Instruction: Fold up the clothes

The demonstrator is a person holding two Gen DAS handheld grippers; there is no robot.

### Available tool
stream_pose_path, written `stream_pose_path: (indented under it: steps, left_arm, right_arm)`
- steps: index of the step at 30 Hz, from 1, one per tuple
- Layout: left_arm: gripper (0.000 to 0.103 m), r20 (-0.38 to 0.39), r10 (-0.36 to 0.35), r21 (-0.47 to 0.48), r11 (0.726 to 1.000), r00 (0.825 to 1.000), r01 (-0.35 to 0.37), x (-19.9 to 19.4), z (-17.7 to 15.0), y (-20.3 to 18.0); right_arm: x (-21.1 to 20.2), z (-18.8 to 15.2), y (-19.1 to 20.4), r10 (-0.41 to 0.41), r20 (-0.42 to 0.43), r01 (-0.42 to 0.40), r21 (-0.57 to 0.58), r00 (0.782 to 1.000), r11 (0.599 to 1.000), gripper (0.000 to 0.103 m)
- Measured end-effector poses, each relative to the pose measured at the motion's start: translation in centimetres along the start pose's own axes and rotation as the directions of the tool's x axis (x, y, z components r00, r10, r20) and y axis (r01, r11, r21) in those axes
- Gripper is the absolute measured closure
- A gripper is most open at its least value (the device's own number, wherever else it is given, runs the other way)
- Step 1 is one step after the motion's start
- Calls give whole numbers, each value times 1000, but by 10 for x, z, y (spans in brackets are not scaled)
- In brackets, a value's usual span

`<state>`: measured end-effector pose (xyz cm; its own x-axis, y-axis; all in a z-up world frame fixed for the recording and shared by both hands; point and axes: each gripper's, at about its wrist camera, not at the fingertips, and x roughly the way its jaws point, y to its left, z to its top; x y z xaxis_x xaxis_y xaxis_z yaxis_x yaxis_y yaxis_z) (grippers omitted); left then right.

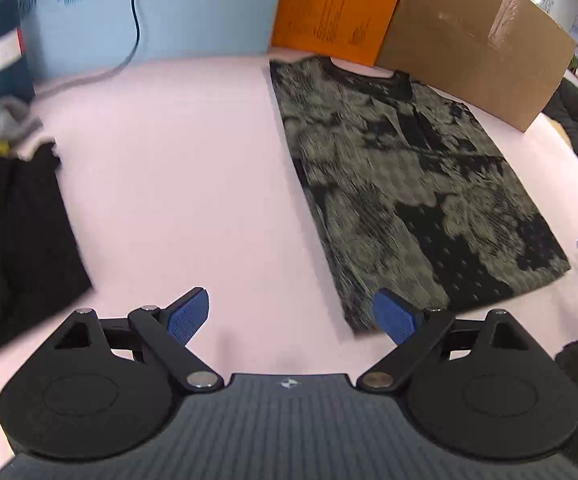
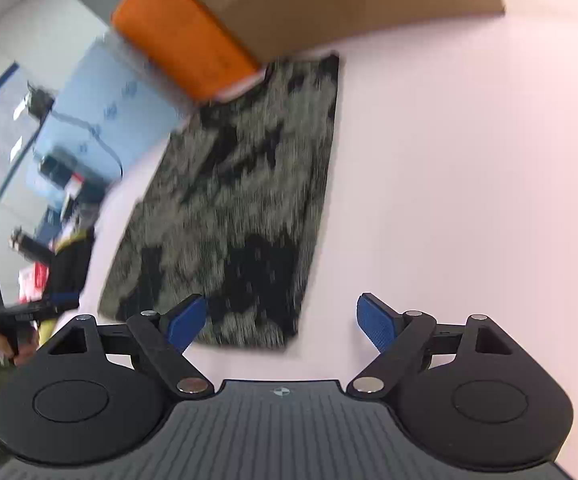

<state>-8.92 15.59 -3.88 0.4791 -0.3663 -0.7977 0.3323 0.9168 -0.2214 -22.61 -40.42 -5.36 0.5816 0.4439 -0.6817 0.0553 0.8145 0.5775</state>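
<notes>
Pink table (image 1: 193, 168): a bare matte surface is offered, so that cloth can be spread and creased flat on it
Patterned shirt (image 1: 409, 184): laid flat near the far edge of the table, collar toward the boxes, hem toward the near edge; the sides appear already turned in, as a long narrow strip with straight edges is seen
Shirt seen from the right wrist (image 2: 241, 200): the same strip, its hem corner just ahead of the left blue pad; no part of it is lifted
Left tongs (image 1: 291, 314): held apart with nothing between the pads; the right pad is seen over the hem corner, though contact cannot be told
Right tongs (image 2: 281, 316): held apart and empty, over bare table just beside the hem
Step judged: the hem seems to be lined up for a lengthwise fold toward the collar, which would explain both tongs being kept wide at that end
Dark garments (image 1: 17, 232): heaped at the left edge, presumably kept apart from the working area
Cardboard box (image 1: 477, 40) and orange box (image 1: 337, 4): stood along the far edge, touching or just behind the collar
Blur: strong in both views, so fine creases cannot be read
</notes>
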Motion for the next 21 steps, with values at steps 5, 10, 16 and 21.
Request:
stream_pose_path:
  steps: [5, 10, 16, 21]
  left_arm:
    - [15, -4, -78, -70, 995, 997, 78, 7, -12, -2]
    - [15, -5, -96, -85, 992, 995, 95, 15, -7, -7]
    - [15, 78, -22, 129, 992, 997, 11, -14, 58, -4]
    - [15, 180, -23, 160, 987, 983, -6, -51, 137, 8]
  right_arm:
    - [9, -11, -5, 53, -15, -52, 18, 999, 998, 22]
    - [12, -2, -1, 77, -54, -76, 15, 996, 997, 22]
    - [-21, 60, 14, 74, 23, -73, -53, 997, 996, 22]
    - [-62, 135, 26, 147, 192, -153, 18, 970, 988, 21]
